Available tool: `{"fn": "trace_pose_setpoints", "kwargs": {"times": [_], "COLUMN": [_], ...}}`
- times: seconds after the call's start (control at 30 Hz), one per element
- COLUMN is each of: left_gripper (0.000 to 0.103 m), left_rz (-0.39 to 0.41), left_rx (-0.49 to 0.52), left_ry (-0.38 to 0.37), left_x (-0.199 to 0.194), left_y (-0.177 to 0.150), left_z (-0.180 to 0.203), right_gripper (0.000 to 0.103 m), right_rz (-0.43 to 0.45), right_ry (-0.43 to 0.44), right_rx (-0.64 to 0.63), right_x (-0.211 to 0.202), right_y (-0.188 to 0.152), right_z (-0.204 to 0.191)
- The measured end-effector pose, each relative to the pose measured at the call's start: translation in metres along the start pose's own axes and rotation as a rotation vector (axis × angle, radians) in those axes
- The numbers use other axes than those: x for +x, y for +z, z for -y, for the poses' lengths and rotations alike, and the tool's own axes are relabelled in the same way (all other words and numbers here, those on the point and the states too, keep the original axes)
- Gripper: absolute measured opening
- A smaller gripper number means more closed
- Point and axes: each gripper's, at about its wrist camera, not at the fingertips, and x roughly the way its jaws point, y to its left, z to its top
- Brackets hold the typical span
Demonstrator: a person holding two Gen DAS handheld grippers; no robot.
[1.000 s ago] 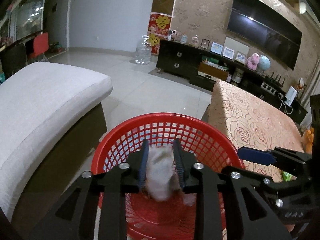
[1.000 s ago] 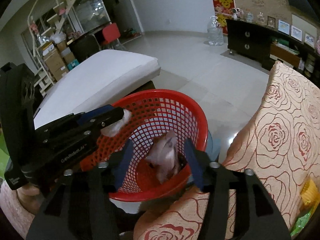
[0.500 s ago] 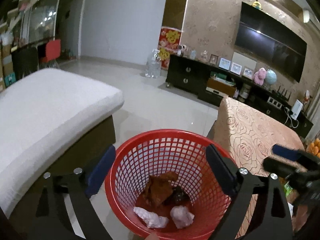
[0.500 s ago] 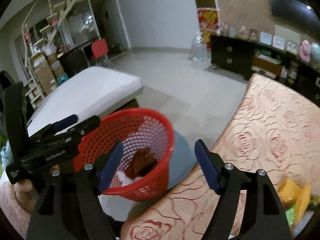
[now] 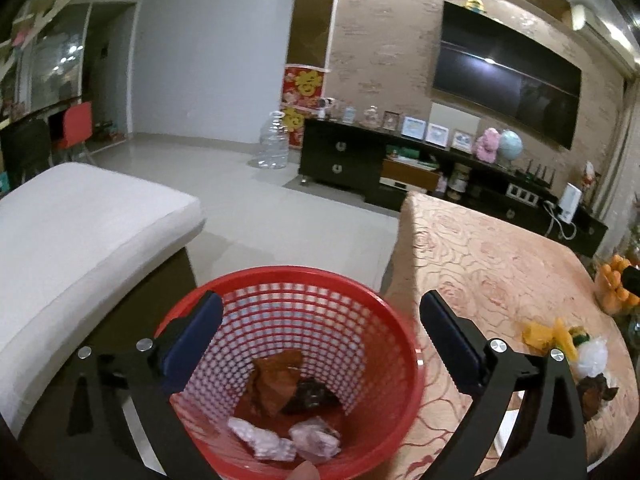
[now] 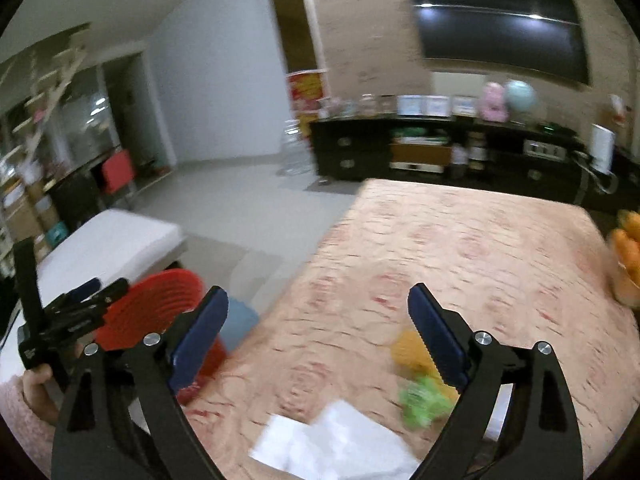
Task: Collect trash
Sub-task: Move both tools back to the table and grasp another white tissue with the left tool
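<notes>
A living room with a rose-patterned table. Left view: the left gripper gapes wide over the red basket, trash at 6 o'clock inside. Right view: the right gripper, wide and empty, hovers above white paper at 6 o'clock and wrappers at 4; the picture is blurred, so a hasty pinch may snag the cloth.

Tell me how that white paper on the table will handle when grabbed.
The white paper lies flat and thin on the tablecloth, so it is probably light and floppy. Its edges may be hard to pinch and it could slide. The right tongs are open above it.
</notes>
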Motion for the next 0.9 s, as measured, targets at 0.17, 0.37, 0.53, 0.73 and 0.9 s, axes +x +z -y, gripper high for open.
{"fn": "trace_pose_setpoints", "kwargs": {"times": [0.17, 0.37, 0.53, 0.73, 0.9], "left_gripper": [0.095, 0.095, 0.095, 0.095, 0.095], "left_rz": [-0.007, -0.018, -0.026, -0.067, -0.107], "left_rx": [0.031, 0.070, 0.148, 0.256, 0.325], "left_ry": [-0.047, -0.110, -0.163, -0.254, -0.337], "left_x": [0.001, 0.002, 0.001, 0.000, -0.002], "left_y": [-0.004, -0.011, -0.022, -0.044, -0.068], "left_z": [0.023, 0.049, 0.077, 0.119, 0.153], "right_gripper": [0.094, 0.095, 0.095, 0.095, 0.095], "right_rz": [0.016, 0.016, -0.012, -0.016, -0.018], "right_ry": [-0.122, -0.253, -0.292, -0.310, -0.304], "right_rx": [0.077, 0.184, 0.222, 0.260, 0.297], "right_x": [-0.030, -0.057, -0.068, -0.078, -0.078], "right_y": [-0.022, -0.049, -0.076, -0.093, -0.097], "right_z": [0.050, 0.101, 0.118, 0.130, 0.140]}}
